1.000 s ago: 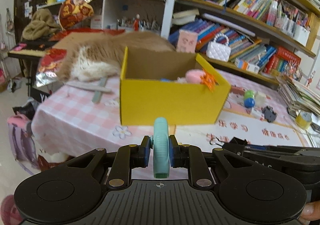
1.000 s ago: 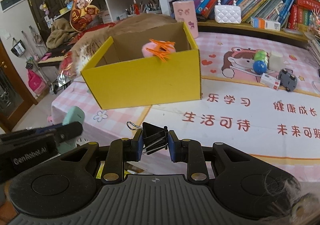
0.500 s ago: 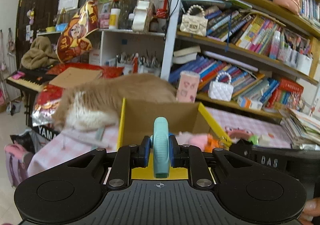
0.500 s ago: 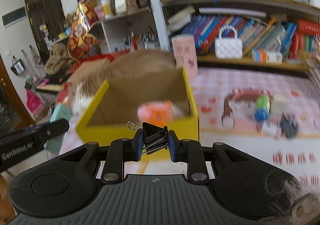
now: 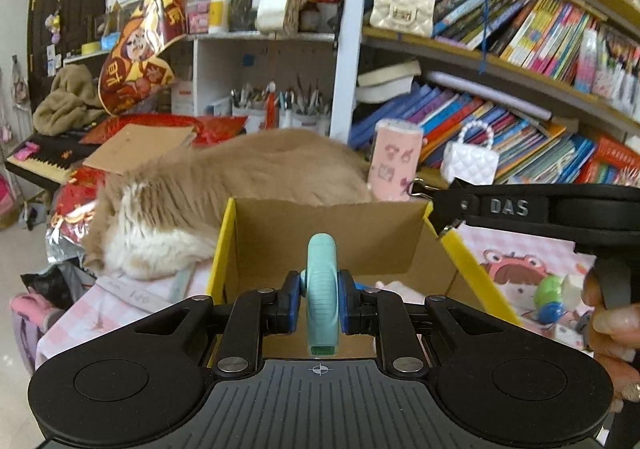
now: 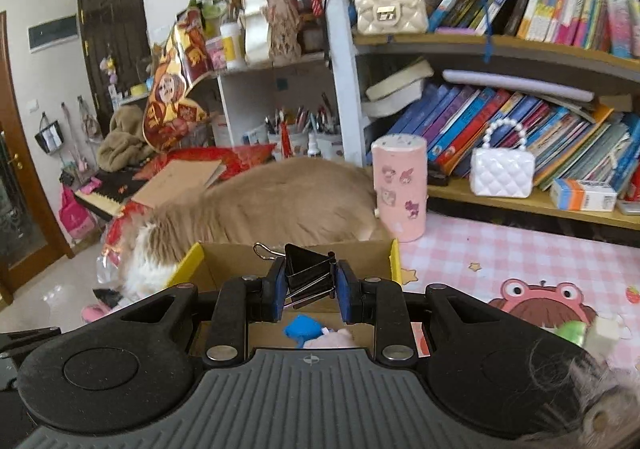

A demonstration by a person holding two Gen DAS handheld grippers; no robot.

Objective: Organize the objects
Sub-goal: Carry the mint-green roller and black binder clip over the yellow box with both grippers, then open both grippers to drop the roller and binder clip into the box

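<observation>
A yellow cardboard box point(image 5: 224, 241) stands open on the pink checked table; it also shows in the right wrist view point(image 6: 394, 261). My left gripper point(image 5: 320, 303) is shut on a teal rounded object point(image 5: 322, 289) and holds it over the box's near edge. My right gripper point(image 6: 310, 291) is shut on a black binder clip point(image 6: 308, 277), held over the box. A blue item point(image 6: 302, 329) and a pink item point(image 6: 330, 339) lie inside the box. The right gripper's body point(image 5: 540, 209) reaches in from the right in the left wrist view.
A tan and white cat point(image 5: 224, 185) lies right behind the box. A pink cylinder point(image 6: 400, 189) stands by the box's far right corner. Small toys point(image 5: 552, 297) lie on the table at the right. Bookshelves point(image 6: 520, 49) and a white handbag point(image 6: 502, 169) are behind.
Both grippers have risen and moved forward, from in front of the box to above its opening. Each still holds its object.
</observation>
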